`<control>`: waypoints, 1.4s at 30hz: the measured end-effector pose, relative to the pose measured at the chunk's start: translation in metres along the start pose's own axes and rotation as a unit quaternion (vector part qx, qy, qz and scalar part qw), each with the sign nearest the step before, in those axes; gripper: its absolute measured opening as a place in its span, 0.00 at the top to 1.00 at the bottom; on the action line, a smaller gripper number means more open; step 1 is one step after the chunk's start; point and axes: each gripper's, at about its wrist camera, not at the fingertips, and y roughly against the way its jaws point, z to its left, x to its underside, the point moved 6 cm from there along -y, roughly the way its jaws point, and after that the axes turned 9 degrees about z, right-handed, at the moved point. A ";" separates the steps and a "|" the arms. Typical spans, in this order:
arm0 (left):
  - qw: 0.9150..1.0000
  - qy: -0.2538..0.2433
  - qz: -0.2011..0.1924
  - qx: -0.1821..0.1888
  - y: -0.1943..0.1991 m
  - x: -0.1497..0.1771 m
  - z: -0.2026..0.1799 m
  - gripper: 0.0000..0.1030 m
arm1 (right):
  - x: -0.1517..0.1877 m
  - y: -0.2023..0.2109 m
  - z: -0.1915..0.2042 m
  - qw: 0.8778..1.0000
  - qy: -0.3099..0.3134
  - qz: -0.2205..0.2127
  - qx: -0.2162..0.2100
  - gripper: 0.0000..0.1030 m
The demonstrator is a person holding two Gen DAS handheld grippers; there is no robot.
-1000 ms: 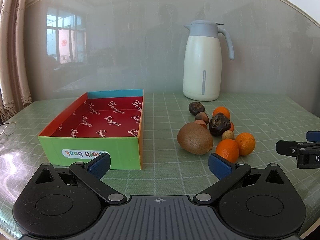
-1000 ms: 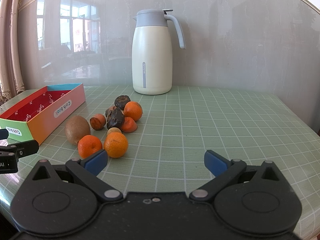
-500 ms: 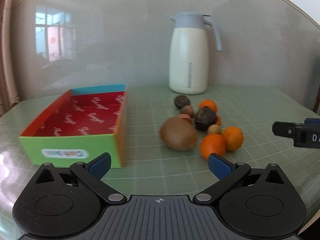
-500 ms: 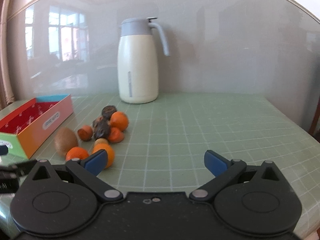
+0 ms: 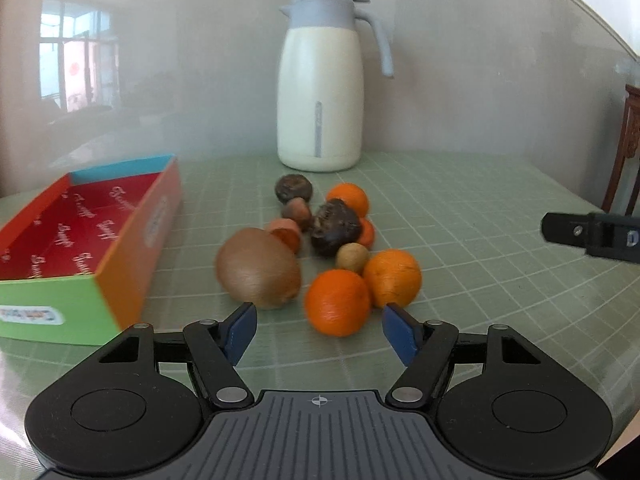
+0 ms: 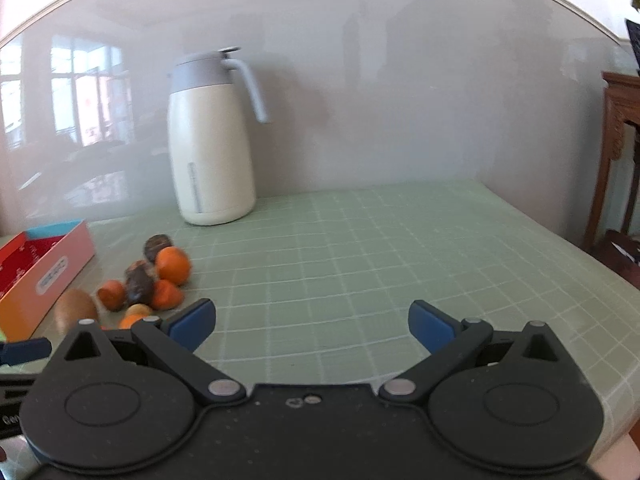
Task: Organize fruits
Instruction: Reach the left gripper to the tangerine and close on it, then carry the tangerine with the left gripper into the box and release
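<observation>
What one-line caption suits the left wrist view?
Left claw, open, nears an orange beside a kiwi and box.

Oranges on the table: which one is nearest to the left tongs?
The front orange, right of the brown kiwi. It sits just ahead of the left tongs; the other oranges lie behind it.

glossy grey wall (image 6: 400, 80) with window reflections (image 5: 76, 68), dark wooden furniture (image 6: 620, 152) at right

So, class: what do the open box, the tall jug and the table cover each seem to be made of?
Box: probably printed cardboard, with thin flat walls and sharp folded corners.
Jug: cream body looks like painted metal or plastic; the grey lid and handle look like plastic.
Table cover: likely glossy vinyl, a green grid with sheen.
</observation>
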 end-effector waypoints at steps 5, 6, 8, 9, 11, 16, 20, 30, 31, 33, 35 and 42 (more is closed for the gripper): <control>1.000 -0.001 0.016 0.000 -0.017 -0.005 -0.010 0.56 | -0.002 -0.004 -0.015 1.000 -0.012 0.002 0.009 0.00; 1.000 -0.002 0.021 -0.001 -0.020 -0.005 -0.010 0.61 | -0.003 -0.007 -0.017 1.000 -0.010 0.002 0.012 0.00; 1.000 -0.001 0.021 -0.002 -0.020 -0.006 -0.011 0.62 | -0.007 -0.011 -0.021 1.000 -0.006 0.003 0.022 0.00; 1.000 -0.002 0.021 -0.001 -0.020 -0.005 -0.011 0.63 | -0.009 -0.013 -0.025 1.000 -0.009 0.003 0.028 0.00; 1.000 -0.006 0.018 0.001 -0.017 -0.004 -0.010 0.63 | -0.010 -0.018 -0.034 0.999 -0.028 0.010 0.030 0.00; 1.000 -0.008 -0.002 -0.001 -0.005 -0.008 -0.004 0.63 | -0.009 -0.025 -0.035 0.998 -0.051 0.024 0.025 0.00; 1.000 -0.004 -0.024 -0.015 0.010 -0.013 0.013 0.63 | -0.009 -0.025 -0.024 0.999 -0.039 0.022 0.018 0.00; 0.992 0.052 -0.076 -0.086 0.040 -0.026 0.095 0.63 | -0.011 -0.031 0.022 1.000 -0.006 0.024 -0.004 0.00; 0.991 0.060 -0.076 -0.095 0.040 -0.027 0.106 0.63 | -0.011 -0.031 0.026 1.000 -0.004 0.025 -0.007 0.00; 0.988 0.079 -0.072 -0.113 0.038 -0.028 0.130 0.63 | -0.011 -0.032 0.033 1.000 0.000 0.025 -0.011 0.00; 0.985 0.099 -0.064 -0.129 0.033 -0.028 0.153 0.63 | -0.010 -0.032 0.039 1.000 0.006 0.024 -0.013 0.00; 0.977 0.152 -0.053 -0.139 0.026 -0.017 0.192 0.31 | -0.009 -0.032 0.048 1.000 0.015 0.023 -0.014 0.00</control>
